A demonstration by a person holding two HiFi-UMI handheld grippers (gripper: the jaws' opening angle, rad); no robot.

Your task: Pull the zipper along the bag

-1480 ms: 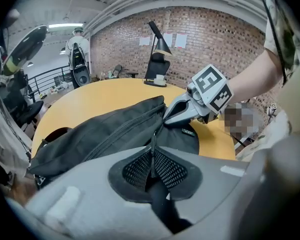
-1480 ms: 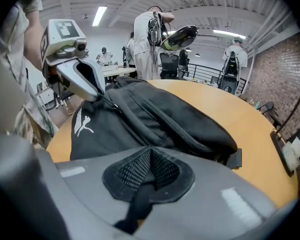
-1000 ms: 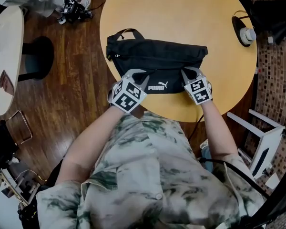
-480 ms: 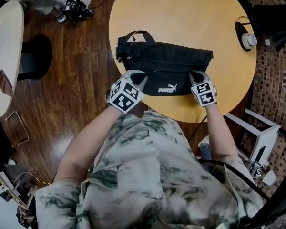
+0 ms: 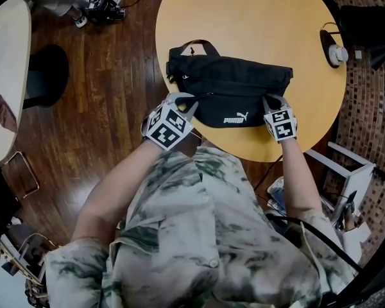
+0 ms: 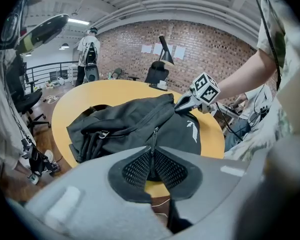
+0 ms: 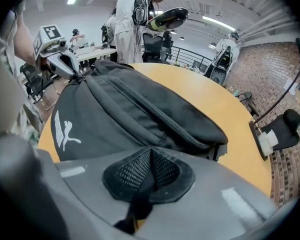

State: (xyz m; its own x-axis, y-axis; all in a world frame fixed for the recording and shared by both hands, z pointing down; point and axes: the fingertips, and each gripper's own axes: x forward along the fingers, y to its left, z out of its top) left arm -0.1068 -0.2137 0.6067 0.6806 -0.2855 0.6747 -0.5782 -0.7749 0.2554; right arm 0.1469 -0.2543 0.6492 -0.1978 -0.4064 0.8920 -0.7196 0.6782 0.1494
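A black bag [image 5: 234,85] with a white logo lies on the round yellow table [image 5: 244,18] near its front edge. My left gripper [image 5: 183,99] is at the bag's left part. In the left gripper view this gripper [image 6: 153,156] is shut on the zipper pull [image 6: 154,136], which hangs from the bag [image 6: 135,119]. My right gripper [image 5: 270,99] is at the bag's right end. In the right gripper view it [image 7: 149,166] is shut on a black strap or fold of the bag [image 7: 130,109]. Each gripper shows in the other's view: right [image 6: 179,105], left [image 7: 75,73].
A black lamp base [image 5: 333,50] with a white part sits at the table's right edge. A white table [image 5: 6,76] and a dark chair base [image 5: 48,76] stand on the wooden floor at left. A white rack [image 5: 346,172] is at right. People stand in the background.
My left gripper has slid to the left along the bag with the zipper pull. The right gripper has kept its hold at the bag's right end. The whole view has shifted.
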